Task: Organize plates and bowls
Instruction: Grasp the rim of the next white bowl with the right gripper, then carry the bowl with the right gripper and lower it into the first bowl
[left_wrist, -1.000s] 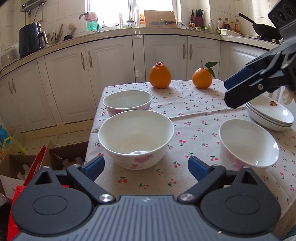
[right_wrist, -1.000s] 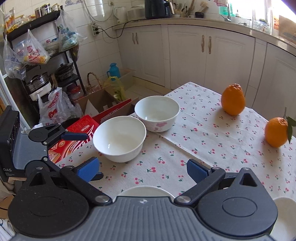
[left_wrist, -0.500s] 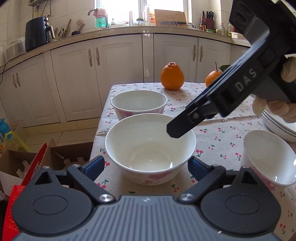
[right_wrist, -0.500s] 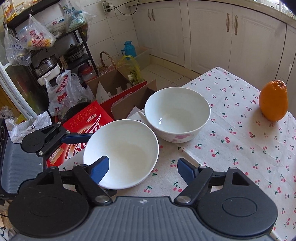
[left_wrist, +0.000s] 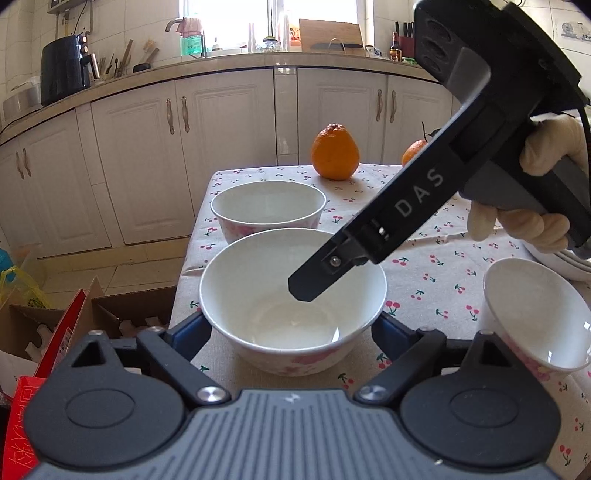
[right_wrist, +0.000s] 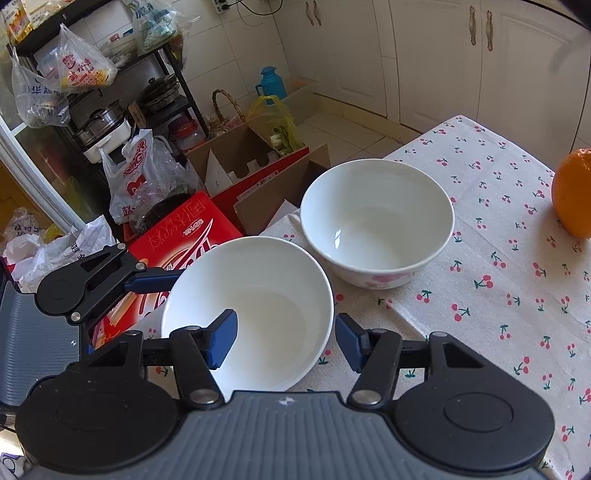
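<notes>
Three white bowls with pink flowers stand on the cherry-print tablecloth (left_wrist: 443, 254). The near bowl (left_wrist: 291, 295) sits at the table's left edge, between the fingers of my left gripper (left_wrist: 291, 332), whose jaws are closing beside its walls. My right gripper (right_wrist: 286, 341) reaches down from the upper right and straddles this bowl's (right_wrist: 247, 306) rim, one finger inside and one outside. Its jaws are closing, and the inner pad still stands off the wall. A second bowl (left_wrist: 267, 210) stands just behind. The third bowl (left_wrist: 535, 314) is at the right, with stacked plates (left_wrist: 565, 264) beyond it.
Two oranges (left_wrist: 335, 151) sit at the table's far end. Left of the table, on the floor, are open cardboard boxes (right_wrist: 258, 162), a red carton (right_wrist: 184, 232) and plastic bags. White cabinets (left_wrist: 147, 155) line the far wall. A gloved hand (left_wrist: 535, 192) holds the right gripper.
The right gripper swung from over the plates down to the near bowl, put one finger inside it and narrowed its jaws. The left gripper came closer, so its fingers now flank the bowl.
</notes>
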